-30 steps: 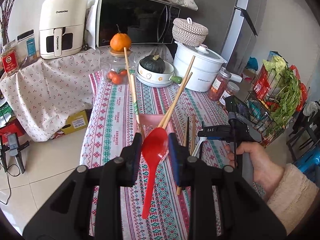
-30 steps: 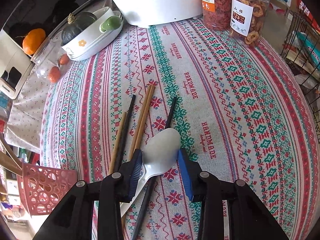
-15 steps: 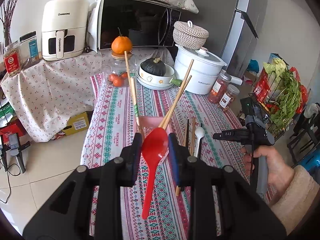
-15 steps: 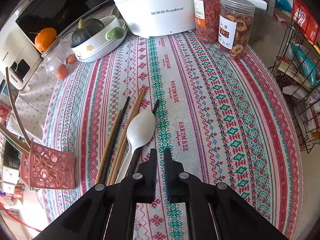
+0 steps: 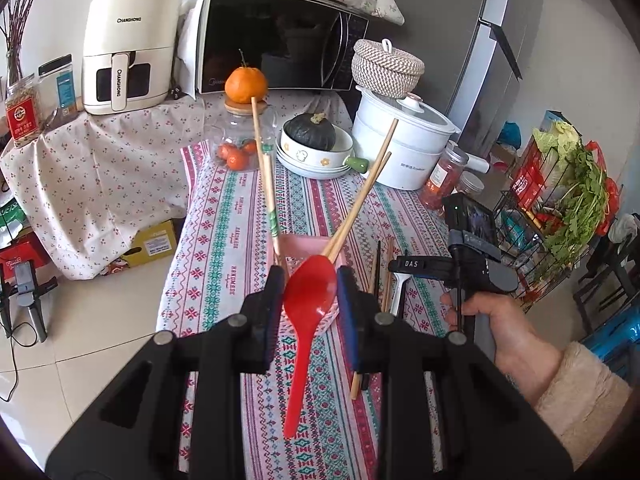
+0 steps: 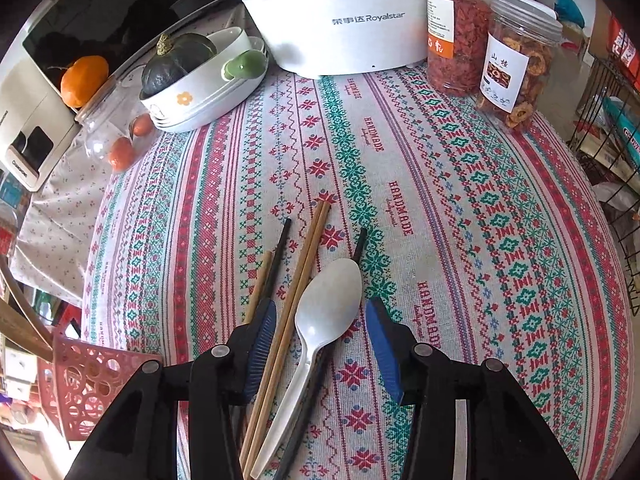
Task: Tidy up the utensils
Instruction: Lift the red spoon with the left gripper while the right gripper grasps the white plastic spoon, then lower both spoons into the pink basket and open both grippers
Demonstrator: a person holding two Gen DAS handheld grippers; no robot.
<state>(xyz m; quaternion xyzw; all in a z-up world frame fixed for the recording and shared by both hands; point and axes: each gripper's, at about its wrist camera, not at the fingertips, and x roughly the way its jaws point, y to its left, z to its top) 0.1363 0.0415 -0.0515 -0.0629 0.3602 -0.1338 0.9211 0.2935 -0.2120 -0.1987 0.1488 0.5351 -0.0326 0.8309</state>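
Observation:
My left gripper (image 5: 309, 292) is shut on a red plastic spoon (image 5: 306, 320), bowl up, held above the pink perforated utensil basket (image 5: 308, 245), which holds several wooden chopsticks (image 5: 264, 172). The basket also shows in the right wrist view (image 6: 86, 384). My right gripper (image 6: 320, 344) is open, low over the tablecloth, its blue pads either side of a white plastic spoon (image 6: 320, 320) and two wooden chopsticks (image 6: 296, 300). Black chopsticks (image 6: 280, 252) and another wooden one lie beside them. The right gripper also shows in the left wrist view (image 5: 412, 266).
A white cooker (image 6: 340, 16), two food jars (image 6: 512, 76), stacked bowls with a dark squash (image 6: 180, 60) and a glass jar with an orange on top (image 5: 245, 136) stand at the table's far end. A wire rack of greens (image 5: 568, 208) stands to the right.
My right gripper, shut and raised half a second ago, has opened and come down around the white spoon. My left gripper has kept hold of the red spoon over the basket.

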